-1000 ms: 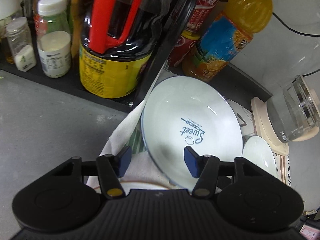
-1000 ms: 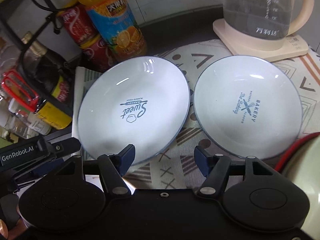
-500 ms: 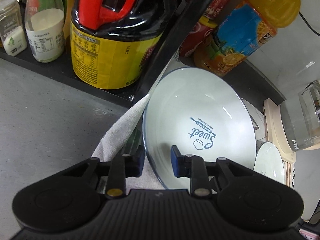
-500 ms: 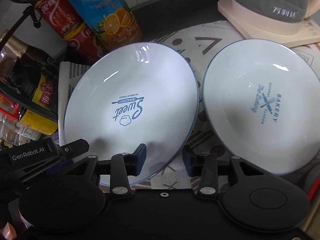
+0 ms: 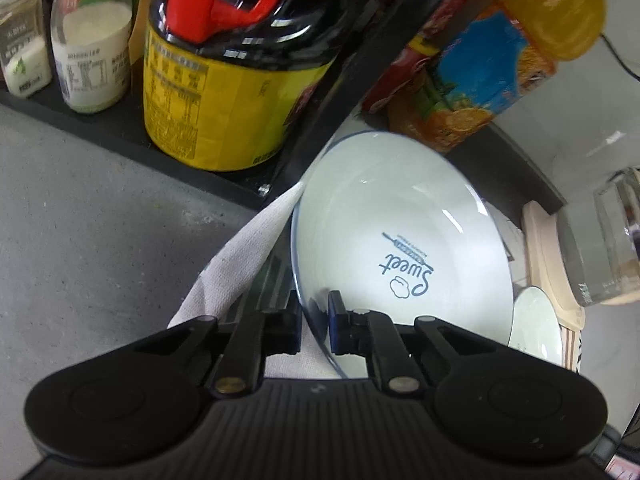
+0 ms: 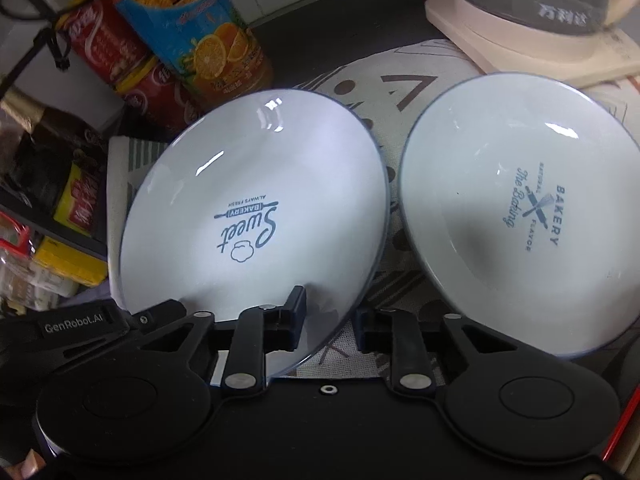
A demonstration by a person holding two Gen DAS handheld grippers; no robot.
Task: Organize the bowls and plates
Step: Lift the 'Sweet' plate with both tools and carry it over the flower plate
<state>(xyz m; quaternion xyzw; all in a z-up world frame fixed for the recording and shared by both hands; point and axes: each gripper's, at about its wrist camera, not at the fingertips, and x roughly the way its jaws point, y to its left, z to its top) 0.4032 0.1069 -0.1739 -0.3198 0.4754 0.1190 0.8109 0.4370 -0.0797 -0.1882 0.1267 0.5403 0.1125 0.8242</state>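
A white plate printed "Sweet" (image 5: 392, 240) (image 6: 248, 200) lies tilted on a patterned cloth (image 6: 404, 80). In the left wrist view my left gripper (image 5: 315, 320) is closing, and its pads pinch the plate's near left rim. In the right wrist view my right gripper (image 6: 331, 320) is also closing. That plate's near rim runs between its jaws: one pad lies on the inner face, the other stands just outside the rim. A second white plate printed "Bakery" (image 6: 520, 208) (image 5: 534, 320) lies flat to the right, touched by neither gripper.
A black rack post (image 5: 340, 92) and a large dark sauce bottle (image 5: 224, 100) stand close behind the plate. An orange juice bottle (image 6: 200, 40) and red cans (image 6: 112, 48) crowd the back. A glass kettle (image 6: 540, 0) on a beige base stands at the far right.
Both grippers sank toward the "Sweet" plate and their jaws narrowed from wide open. The left one now clamps the rim. The plate's near side looks more tilted.
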